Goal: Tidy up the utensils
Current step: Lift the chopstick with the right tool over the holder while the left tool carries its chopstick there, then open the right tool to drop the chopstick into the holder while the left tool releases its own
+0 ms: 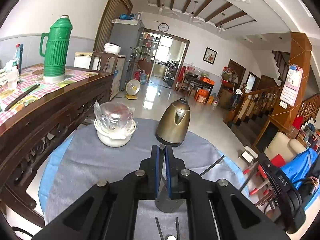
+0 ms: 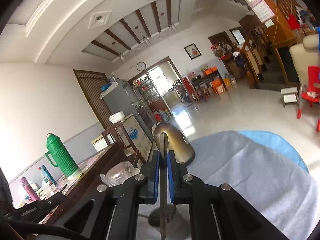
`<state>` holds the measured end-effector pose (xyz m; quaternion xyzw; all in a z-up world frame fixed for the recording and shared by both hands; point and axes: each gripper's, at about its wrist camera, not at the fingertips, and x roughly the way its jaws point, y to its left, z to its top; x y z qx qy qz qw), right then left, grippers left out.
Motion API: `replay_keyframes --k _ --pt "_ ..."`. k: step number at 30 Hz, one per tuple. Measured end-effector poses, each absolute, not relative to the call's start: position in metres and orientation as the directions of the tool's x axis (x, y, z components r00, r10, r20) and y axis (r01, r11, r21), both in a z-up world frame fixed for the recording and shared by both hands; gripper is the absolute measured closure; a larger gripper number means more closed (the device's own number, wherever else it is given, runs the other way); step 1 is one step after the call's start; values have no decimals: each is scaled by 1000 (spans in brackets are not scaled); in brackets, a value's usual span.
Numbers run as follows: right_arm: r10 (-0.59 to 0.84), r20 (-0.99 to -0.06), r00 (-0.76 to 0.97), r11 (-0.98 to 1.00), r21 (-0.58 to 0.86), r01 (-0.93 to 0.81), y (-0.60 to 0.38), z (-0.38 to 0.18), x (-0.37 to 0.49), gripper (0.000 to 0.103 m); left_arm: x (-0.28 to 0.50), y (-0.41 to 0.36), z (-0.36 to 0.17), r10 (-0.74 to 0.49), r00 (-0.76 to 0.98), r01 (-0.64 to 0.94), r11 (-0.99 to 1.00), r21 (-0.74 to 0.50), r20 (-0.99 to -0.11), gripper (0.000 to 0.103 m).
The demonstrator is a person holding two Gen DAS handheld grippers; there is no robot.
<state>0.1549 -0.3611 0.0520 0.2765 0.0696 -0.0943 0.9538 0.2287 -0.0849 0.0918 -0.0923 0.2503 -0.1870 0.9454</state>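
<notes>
Nearest in, short of the brass kettle point(image 1: 173, 124): a grey perforated holder point(image 1: 170, 205), under the left gripper point(image 1: 162, 150). Pads pinched together, can't tell whether on anything. Over to the right gripper point(image 2: 163, 161): clamped tight on a thin steel utensil point(image 2: 163, 144), seen edge-on. Long axis along the fingers, tip aimed forward at the kettle. Best to grip firm, hold that line, and lower end-first into the holder.
</notes>
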Motion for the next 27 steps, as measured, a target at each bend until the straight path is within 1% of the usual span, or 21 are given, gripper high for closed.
replay_keyframes --k 6,11,16,18,20,23,27 --pt "-180 -126 975 841 495 220 -351 67 170 95 230 -85 104 -424 791 335 904 -267 -441 97" --pt "-224 -96 970 856 456 243 -342 75 188 95 232 -90 118 -458 775 376 888 -264 -436 97" --pt "-282 -48 958 868 414 276 -336 86 207 95 238 -102 142 -477 785 410 878 -245 -396 98" --pt "-299 -31 954 868 407 285 -336 89 214 95 242 -108 150 -483 792 421 875 -237 -374 100" --pt "-319 -17 948 869 395 299 -334 90 224 95 248 -115 155 -491 796 431 871 -237 -355 100" --pt "-335 -22 942 869 378 318 -329 87 241 95 263 -125 153 -510 777 441 860 -258 -370 100" --pt "-328 -76 942 872 360 333 -323 66 265 95 277 -133 136 -506 756 435 862 -260 -414 100"
